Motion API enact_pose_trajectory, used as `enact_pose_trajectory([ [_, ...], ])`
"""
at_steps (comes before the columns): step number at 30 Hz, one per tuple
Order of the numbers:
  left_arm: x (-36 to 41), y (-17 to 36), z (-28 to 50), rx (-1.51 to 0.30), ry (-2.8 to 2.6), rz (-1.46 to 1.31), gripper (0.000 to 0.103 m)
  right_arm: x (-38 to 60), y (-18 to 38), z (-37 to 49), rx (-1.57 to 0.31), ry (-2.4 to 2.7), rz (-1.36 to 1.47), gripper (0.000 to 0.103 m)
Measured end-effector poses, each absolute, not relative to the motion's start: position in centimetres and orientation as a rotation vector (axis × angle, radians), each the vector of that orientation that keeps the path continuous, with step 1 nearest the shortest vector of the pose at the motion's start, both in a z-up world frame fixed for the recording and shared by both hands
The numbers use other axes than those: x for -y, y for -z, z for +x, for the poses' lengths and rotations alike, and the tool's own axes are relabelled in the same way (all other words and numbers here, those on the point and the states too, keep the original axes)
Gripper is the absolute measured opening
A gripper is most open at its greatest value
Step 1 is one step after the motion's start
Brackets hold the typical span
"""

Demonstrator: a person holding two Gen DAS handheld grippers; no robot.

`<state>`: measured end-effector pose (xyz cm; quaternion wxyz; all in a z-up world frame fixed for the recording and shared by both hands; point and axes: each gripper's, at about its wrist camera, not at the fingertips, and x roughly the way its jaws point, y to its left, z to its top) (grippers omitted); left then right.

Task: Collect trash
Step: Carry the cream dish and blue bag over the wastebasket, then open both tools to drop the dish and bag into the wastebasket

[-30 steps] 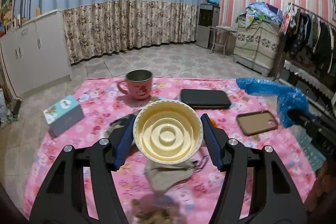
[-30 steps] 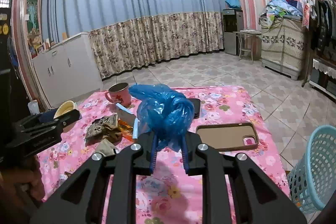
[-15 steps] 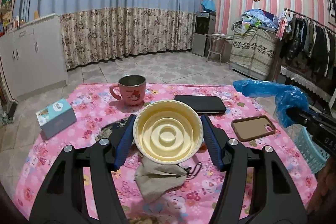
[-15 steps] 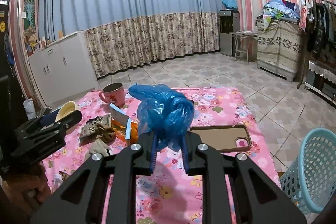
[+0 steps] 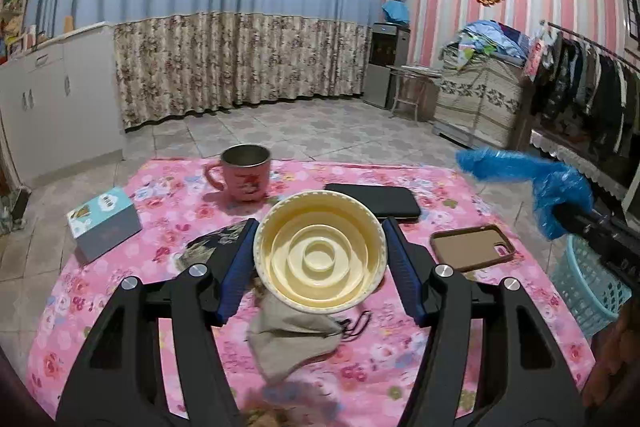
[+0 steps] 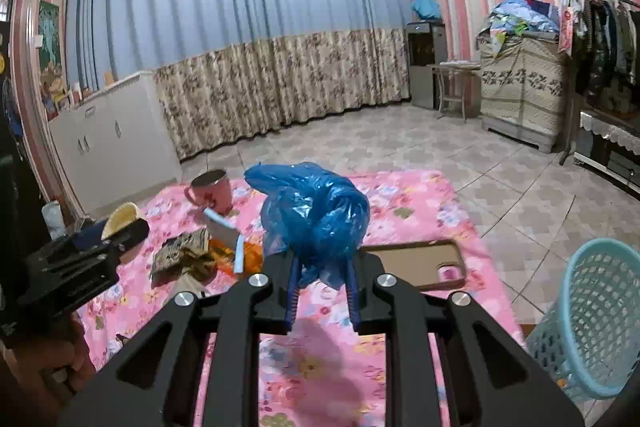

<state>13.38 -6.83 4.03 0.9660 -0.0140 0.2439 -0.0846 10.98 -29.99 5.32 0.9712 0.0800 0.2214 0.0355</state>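
While both hands are loaded up, nothing looks binned yet, far as I can tell. Going left to right: the tissue box [image 5: 103, 223] sits at the left edge of the pink table [image 5: 448, 187], then the pink mug [image 5: 243, 178] toward the far side, both probably keepers. The left gripper [image 5: 320, 261] is clamped on a cream plastic bowl [image 5: 320, 251], held up off the table with its inside facing the camera. Under it lie a crumpled wrapper [image 6: 182, 251] and a grey face mask [image 5: 294, 343], so that's trash left to grab, plus some orange packaging [image 6: 248, 254] next to them. Further right there's a black wallet [image 5: 374, 199] and a brown phone case [image 5: 472, 247], likely not trash. The right gripper [image 6: 322, 293] is pinched tight on a blue plastic bag [image 6: 316, 217], carried above the table's right part. The light-blue basket [image 6: 592, 323] stands on the floor just off the table's right edge, my guess for where both loads go.

Hard to see: the basket's inside is mostly cut off, so no idea what's in it. Near edge of the table is blurry, something brownish there I can't identify.
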Motion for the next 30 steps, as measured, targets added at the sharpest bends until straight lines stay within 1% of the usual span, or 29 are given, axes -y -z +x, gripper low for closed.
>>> enact_pose_trajectory([
  [3, 8.9, -4.9, 13.4, -0.484, 0.19, -0.005, 0.061, 32.8, -6.0, 10.1, -0.44, -0.041, 0.17, 0.019],
  [7, 13.0, -6.1, 13.3, -0.479, 0.263, 0.003, 0.061, 37.7, -6.9, 8.2, -0.426, 0.076, 0.109, 0.019],
  [15, 25.1, -7.0, 12.5, -0.482, 0.451, 0.036, 0.061, 48.9, -6.2, 2.3, -0.41, 0.279, 0.213, 0.019],
  [20, 34.2, -5.5, 12.0, -0.513, 0.613, 0.049, 0.061, 55.0, -4.6, -1.0, -0.434, 0.41, 0.283, 0.02],
  [23, 38.8, -4.3, 11.7, -0.536, 0.677, 0.076, 0.061, 56.9, -3.8, -1.9, -0.446, 0.466, 0.31, 0.02],
  [26, 42.7, -2.9, 11.7, -0.562, 0.72, 0.126, 0.061, 58.3, -2.9, -2.3, -0.456, 0.492, 0.328, 0.02],
  [30, 45.6, -1.5, 11.3, -0.578, 0.762, 0.159, 0.061, 59.1, -2.1, -2.0, -0.481, 0.509, 0.33, 0.02],
])
